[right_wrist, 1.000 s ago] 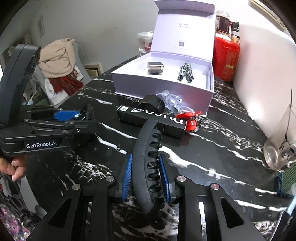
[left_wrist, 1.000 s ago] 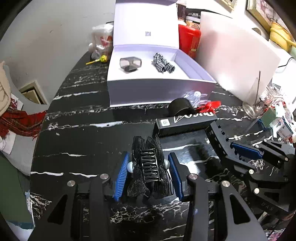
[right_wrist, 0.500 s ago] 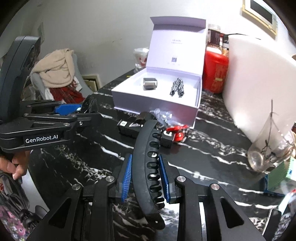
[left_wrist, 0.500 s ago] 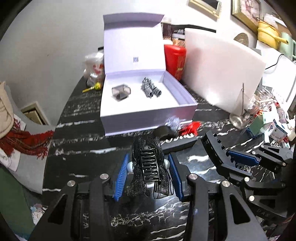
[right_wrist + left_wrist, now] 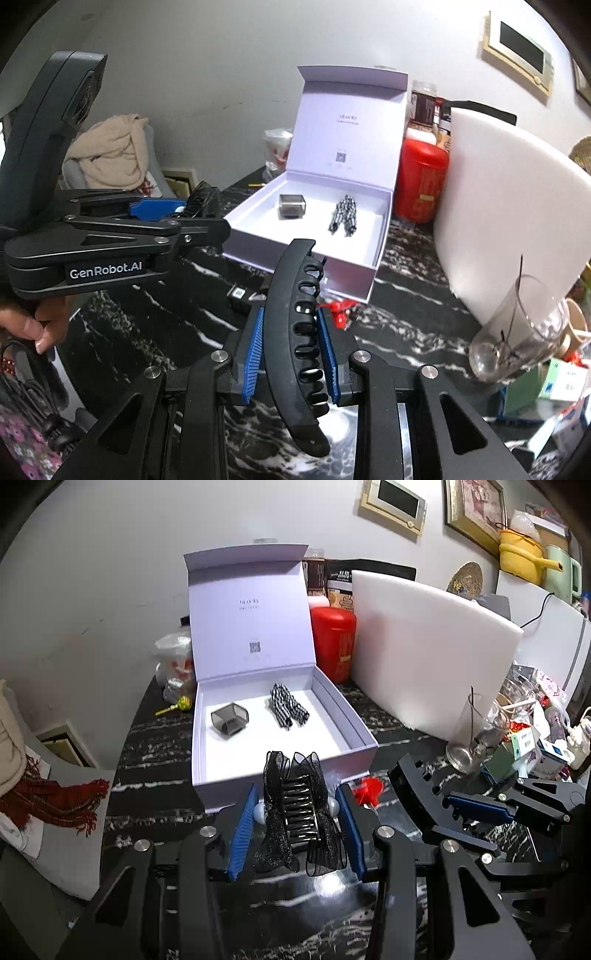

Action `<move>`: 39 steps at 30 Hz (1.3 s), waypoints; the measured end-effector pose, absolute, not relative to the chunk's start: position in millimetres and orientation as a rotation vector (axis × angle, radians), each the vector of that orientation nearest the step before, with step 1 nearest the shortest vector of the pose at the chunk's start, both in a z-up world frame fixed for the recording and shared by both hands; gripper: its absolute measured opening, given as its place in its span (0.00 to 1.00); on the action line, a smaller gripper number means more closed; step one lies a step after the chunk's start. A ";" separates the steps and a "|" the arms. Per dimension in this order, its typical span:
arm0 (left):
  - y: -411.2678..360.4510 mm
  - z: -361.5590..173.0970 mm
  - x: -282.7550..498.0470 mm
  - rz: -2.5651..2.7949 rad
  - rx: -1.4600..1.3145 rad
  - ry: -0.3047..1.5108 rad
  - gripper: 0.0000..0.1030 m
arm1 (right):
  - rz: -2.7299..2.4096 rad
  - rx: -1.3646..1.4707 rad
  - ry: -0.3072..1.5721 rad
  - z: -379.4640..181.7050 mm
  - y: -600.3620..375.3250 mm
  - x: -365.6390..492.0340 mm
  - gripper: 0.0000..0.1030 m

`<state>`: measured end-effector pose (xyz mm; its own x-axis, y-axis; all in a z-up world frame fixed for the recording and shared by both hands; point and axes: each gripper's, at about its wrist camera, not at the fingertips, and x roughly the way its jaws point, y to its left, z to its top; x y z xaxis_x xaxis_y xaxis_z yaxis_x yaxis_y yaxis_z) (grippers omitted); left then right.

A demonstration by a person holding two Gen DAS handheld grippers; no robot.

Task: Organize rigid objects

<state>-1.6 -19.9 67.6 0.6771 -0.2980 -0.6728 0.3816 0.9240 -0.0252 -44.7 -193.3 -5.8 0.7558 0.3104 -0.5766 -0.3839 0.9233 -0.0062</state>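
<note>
Left gripper (image 5: 297,827): jaws clenched on a black bow clip (image 5: 298,810) (mesh, pearl-trimmed), held above the table (image 5: 155,812) just short of the box's front wall. Right gripper (image 5: 290,356): jaws clenched on a curved black clip (image 5: 295,343). Open box (image 5: 221,790): a grey cube (image 5: 229,718) at the left, a checked bow (image 5: 288,706) near the middle.
</note>
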 end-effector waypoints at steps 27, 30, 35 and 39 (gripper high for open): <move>-34.4 67.6 97.0 -0.342 0.134 0.751 0.42 | 0.406 -0.150 0.572 15.5 -203.3 56.1 0.28; -35.5 67.2 109.7 -0.341 0.134 0.750 0.42 | 0.406 -0.142 0.572 16.9 -203.3 69.1 0.28; -34.3 69.1 129.9 -0.331 0.123 0.737 0.42 | 0.405 -0.143 0.570 19.9 -201.7 90.4 0.28; -33.2 70.9 146.1 -0.316 0.120 0.723 0.42 | 0.408 -0.143 0.564 24.1 -199.9 108.1 0.28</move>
